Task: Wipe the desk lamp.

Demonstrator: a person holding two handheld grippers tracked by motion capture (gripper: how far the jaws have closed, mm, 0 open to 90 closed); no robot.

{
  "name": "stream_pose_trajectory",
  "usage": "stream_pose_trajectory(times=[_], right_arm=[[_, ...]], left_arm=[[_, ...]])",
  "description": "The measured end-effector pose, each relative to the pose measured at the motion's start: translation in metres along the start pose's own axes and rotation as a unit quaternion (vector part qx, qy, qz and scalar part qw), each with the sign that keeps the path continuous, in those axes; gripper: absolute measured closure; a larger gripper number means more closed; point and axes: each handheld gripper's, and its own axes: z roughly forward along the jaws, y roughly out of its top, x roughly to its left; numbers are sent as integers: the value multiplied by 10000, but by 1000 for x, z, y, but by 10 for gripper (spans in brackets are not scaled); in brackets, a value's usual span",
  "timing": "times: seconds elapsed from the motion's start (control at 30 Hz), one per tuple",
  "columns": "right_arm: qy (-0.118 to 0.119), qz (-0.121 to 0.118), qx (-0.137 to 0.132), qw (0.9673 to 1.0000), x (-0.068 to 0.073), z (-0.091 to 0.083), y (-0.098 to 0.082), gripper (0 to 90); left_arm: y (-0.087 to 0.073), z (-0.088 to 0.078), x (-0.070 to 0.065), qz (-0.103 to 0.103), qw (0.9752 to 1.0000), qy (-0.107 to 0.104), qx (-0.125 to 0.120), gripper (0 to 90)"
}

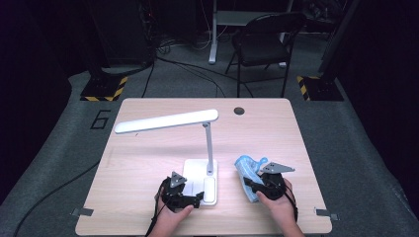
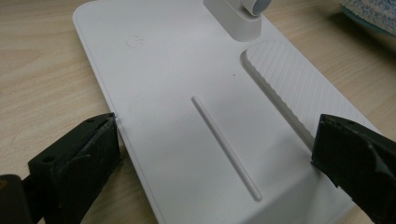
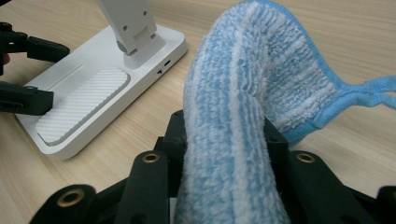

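The left tool [image 1: 196, 198] is clamping the flat white plastic base [image 2: 187, 107] of a white desk lamp [image 1: 168, 121], one jaw against each long edge. The right tool [image 1: 250, 186] is gripping a fluffy blue-and-white striped microfibre cloth [image 3: 243, 116], which is lying on the light wooden table [image 1: 148, 163] just beside the base.

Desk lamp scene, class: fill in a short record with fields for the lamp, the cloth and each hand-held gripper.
lamp: white desk lamp, upright on the wooden table, head reaching left
left hand-held gripper: jaws astride the lamp base, at its two side edges
cloth: blue and white fluffy cloth, right of the base
right hand-held gripper: closed on the cloth
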Motion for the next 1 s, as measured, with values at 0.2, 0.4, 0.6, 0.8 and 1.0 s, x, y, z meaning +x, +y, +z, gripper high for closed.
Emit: stream_pose_trajectory(times=[0.2,0.4,0.6,0.8,1.0], right_arm=[[-111,2,-5,9999,-9,-7,-2,638],[-489,17,2,9988,-20,-13,-9,630],[-703,140,120,9974,-31,-11,-19,613],[-848,235,92,9961,-35,-12,-23,577],[-951,223,-20,9952,-34,-15,-22,481]], left_arm=[[0,0,0,2,10000,0,2,10],[0,0,0,0,10000,-7,-3,13],[0,0,1,3,10000,-11,-1,13],[0,-1,2,36,10000,-48,11,13],[0,-2,3,94,9999,-68,41,16]])
